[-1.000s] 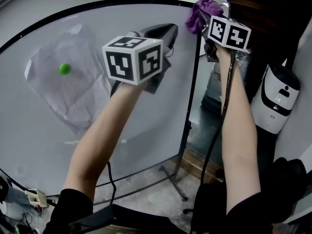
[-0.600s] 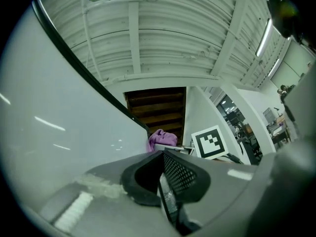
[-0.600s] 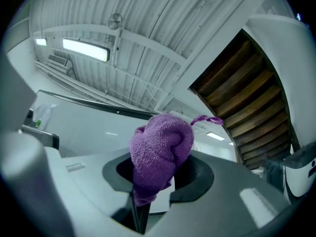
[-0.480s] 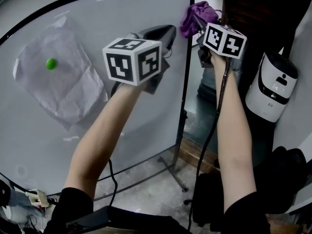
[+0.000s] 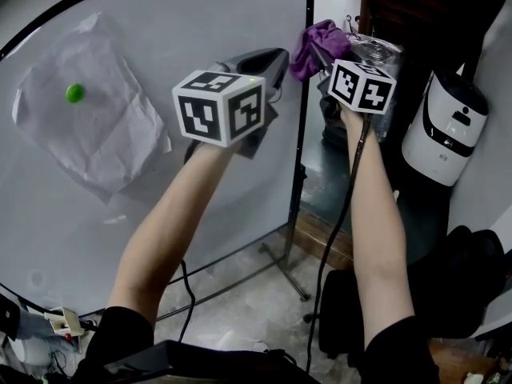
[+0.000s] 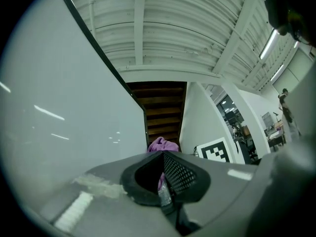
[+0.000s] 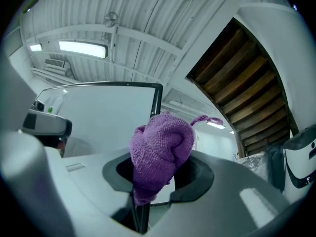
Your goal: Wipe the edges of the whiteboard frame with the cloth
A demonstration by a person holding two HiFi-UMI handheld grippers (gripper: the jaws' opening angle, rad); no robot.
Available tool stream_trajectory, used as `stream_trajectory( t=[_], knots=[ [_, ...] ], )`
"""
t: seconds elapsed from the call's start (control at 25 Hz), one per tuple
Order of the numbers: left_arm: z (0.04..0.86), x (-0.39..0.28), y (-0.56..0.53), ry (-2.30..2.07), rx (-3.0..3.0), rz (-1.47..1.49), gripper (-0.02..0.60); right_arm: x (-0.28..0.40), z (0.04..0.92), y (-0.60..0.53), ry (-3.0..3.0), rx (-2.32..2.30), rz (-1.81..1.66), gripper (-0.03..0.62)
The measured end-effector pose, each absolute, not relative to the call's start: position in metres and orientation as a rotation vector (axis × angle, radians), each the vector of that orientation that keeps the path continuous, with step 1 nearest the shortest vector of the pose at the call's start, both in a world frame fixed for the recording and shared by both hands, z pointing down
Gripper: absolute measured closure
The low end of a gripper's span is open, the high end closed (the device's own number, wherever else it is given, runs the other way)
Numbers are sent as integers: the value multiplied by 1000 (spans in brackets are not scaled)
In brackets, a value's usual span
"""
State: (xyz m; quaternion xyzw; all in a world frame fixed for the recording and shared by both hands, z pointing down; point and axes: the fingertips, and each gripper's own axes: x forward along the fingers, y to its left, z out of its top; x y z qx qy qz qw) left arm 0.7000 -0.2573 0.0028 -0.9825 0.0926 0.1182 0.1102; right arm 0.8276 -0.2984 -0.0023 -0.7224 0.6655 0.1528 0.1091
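Observation:
The whiteboard's black frame (image 5: 304, 134) runs down its right edge in the head view. My right gripper (image 5: 322, 57) is shut on a bunched purple cloth (image 5: 314, 45), which sits against that right edge. In the right gripper view the cloth (image 7: 160, 149) bulges from my right gripper (image 7: 157, 174), in front of the frame's (image 7: 156, 102) upper right corner. My left gripper (image 5: 270, 62) is raised just in front of the board's surface, left of the cloth. In its own view my left gripper (image 6: 163, 156) is shut and holds nothing, with the cloth (image 6: 161, 144) just beyond it.
A creased paper sheet (image 5: 88, 134) is pinned to the board by a green magnet (image 5: 74, 93). A white device (image 5: 444, 130) stands at the right, and a dark bag (image 5: 468, 282) lies below it. The board's stand foot (image 5: 286, 277) rests on the floor. Dark wooden stairs rise behind.
The right gripper with the cloth has come down the frame's right edge from the top right corner. The left gripper has stayed about where it was, and the view has shifted.

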Motion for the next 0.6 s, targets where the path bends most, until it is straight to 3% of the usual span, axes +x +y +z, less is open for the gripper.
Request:
stream_trajectory(
  t=[0.6],
  knots=[
    [60, 701, -260, 271, -2931, 265, 578, 827, 73, -301, 1967, -2139, 305, 442]
  ],
)
